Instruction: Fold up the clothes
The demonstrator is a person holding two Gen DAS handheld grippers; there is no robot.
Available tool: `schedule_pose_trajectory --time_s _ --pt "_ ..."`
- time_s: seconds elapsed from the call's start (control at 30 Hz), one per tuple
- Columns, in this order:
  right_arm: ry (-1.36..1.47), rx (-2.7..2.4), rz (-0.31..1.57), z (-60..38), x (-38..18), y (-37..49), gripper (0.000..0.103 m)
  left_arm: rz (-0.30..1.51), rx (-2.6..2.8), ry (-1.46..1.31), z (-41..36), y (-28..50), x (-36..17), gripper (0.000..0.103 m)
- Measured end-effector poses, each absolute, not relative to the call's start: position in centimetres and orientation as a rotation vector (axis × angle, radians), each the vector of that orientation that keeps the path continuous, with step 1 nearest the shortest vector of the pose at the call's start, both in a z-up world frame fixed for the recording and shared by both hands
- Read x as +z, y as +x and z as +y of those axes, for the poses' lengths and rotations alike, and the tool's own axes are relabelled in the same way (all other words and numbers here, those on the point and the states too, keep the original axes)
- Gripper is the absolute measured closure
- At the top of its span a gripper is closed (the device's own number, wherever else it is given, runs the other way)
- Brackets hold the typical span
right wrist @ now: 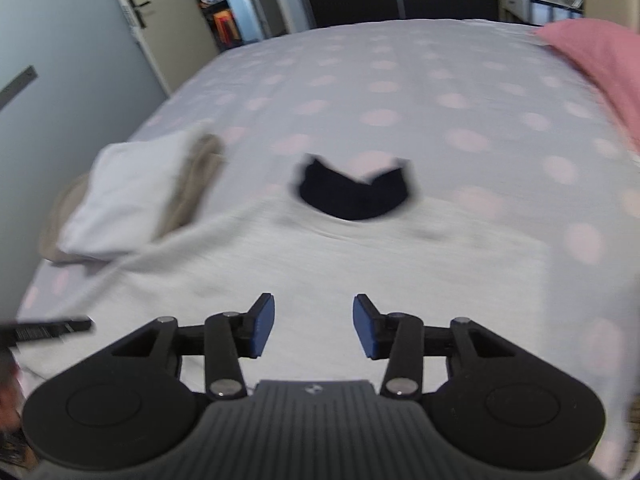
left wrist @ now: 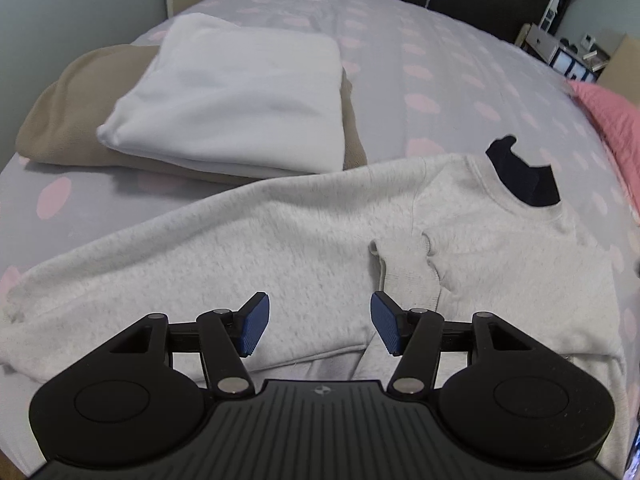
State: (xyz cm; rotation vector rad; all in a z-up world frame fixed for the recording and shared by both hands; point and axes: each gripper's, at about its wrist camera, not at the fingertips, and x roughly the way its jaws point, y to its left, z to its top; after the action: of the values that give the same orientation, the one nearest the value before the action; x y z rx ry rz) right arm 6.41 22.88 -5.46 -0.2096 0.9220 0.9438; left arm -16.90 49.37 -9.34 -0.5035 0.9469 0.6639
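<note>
A light grey sweatshirt (left wrist: 248, 248) with a dark navy collar insert (left wrist: 524, 178) lies flat on the bed. One sleeve is folded across its body, the cuff (left wrist: 404, 268) near the middle. My left gripper (left wrist: 320, 328) is open and empty, just above the sweatshirt's lower part. In the right wrist view the sweatshirt (right wrist: 360, 264) and its dark collar (right wrist: 356, 196) look blurred. My right gripper (right wrist: 314, 326) is open and empty above the sweatshirt's body.
A folded white garment (left wrist: 240, 100) lies on a folded tan one (left wrist: 68, 128) at the back left of the dotted bedsheet (left wrist: 440, 80); they also show in the right wrist view (right wrist: 128, 196). A pink blanket (right wrist: 600, 60) lies at the right. A door (right wrist: 60, 60) stands on the left.
</note>
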Motion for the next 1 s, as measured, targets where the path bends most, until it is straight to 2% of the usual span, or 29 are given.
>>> schedule_pose_trajectory --time_s 0.3,0.37,0.43,0.7,0.77,0.83,0.87,0.9,0.97,1.0 --pt "-0.372 0.849 0.859 13.8 -10.5 9.2 0.056 0.986 0.677 -0.505 50.1 -13.7 -12.2 0.049" --pt "-0.408 0.858 0.869 13.3 -12.3 8.9 0.054 0.988 0.667 -0.532 50.3 -13.4 -12.7 0.049" --pt "-0.468 0.877 0.857 13.4 -14.0 8.3 0.046 0.99 0.651 -0.547 50.2 -12.9 -13.1 0.05" --pt "-0.854 0.868 0.629 16.2 -18.9 6.1 0.041 1.028 0.65 -0.522 49.6 -10.6 -14.6 0.053" --pt "-0.871 0.864 0.616 16.7 -19.4 6.5 0.046 1.029 0.643 -0.532 49.6 -10.3 -14.9 0.053" --pt "-0.859 0.876 0.639 16.9 -19.5 6.9 0.067 1.036 0.635 -0.535 49.5 -10.1 -15.3 0.057" --pt "-0.852 0.873 0.648 16.9 -19.6 7.1 0.068 1.039 0.63 -0.536 49.5 -9.9 -15.5 0.063" --pt "-0.848 0.868 0.648 16.8 -19.6 7.1 0.072 1.037 0.624 -0.537 49.4 -9.8 -15.7 0.076" --pt "-0.828 0.864 0.647 16.5 -19.3 7.3 0.079 1.027 0.607 -0.538 49.2 -9.6 -15.9 0.092" --pt "-0.807 0.859 0.65 16.3 -19.1 7.5 0.083 1.018 0.611 -0.529 49.1 -9.5 -15.8 0.094"
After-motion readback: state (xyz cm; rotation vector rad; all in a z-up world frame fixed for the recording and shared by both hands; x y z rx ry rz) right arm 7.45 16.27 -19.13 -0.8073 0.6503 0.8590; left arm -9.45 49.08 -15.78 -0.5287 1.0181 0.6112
